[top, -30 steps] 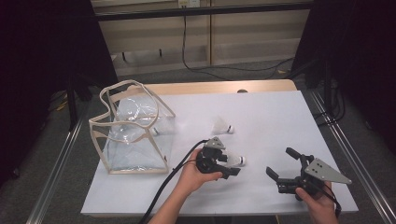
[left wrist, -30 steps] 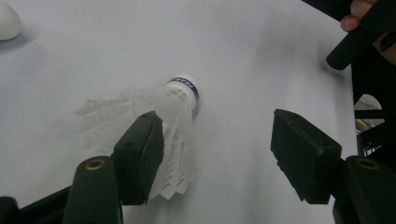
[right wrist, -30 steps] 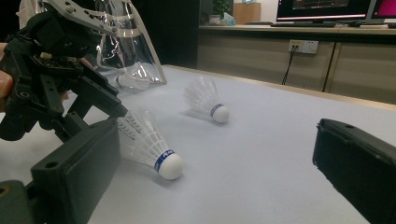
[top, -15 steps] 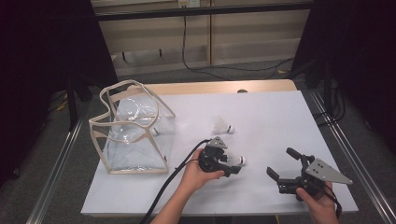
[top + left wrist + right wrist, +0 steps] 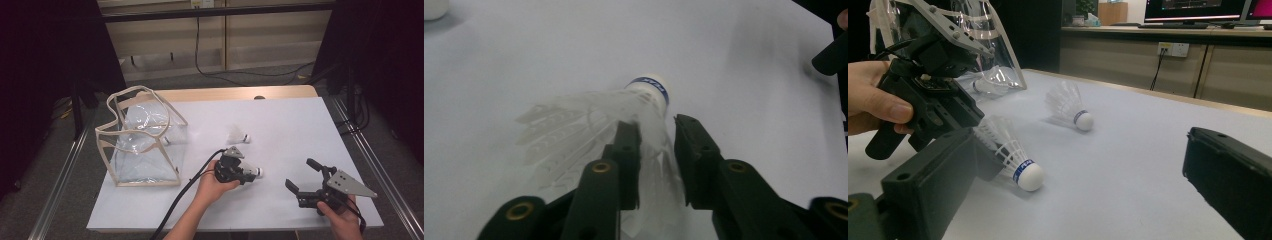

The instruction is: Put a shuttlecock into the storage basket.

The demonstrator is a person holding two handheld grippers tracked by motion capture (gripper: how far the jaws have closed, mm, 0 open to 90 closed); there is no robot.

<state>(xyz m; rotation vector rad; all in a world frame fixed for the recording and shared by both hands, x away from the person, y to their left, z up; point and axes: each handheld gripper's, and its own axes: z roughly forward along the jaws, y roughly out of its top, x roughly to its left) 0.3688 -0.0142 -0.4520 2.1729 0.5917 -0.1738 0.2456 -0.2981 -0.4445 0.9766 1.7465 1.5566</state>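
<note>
Bag (image 5: 142, 140): clear, far left on the bench (image 5: 300, 125).
Left gripper (image 5: 245, 175): fingers (image 5: 626, 150) have just been closing, pinching the shuttlecock (image 5: 624, 112) by its feathers.
Shuttlecock axis: cork points away from the fingers, toward the right gripper (image 5: 304, 180).
Right gripper: fingers spread, empty, farther off.

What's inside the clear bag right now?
One shuttlecock lies inside the clear bag, seen through the plastic; in the right gripper view it rests near the bag's wall. Creases and glare hide the rest of the inside.
</note>
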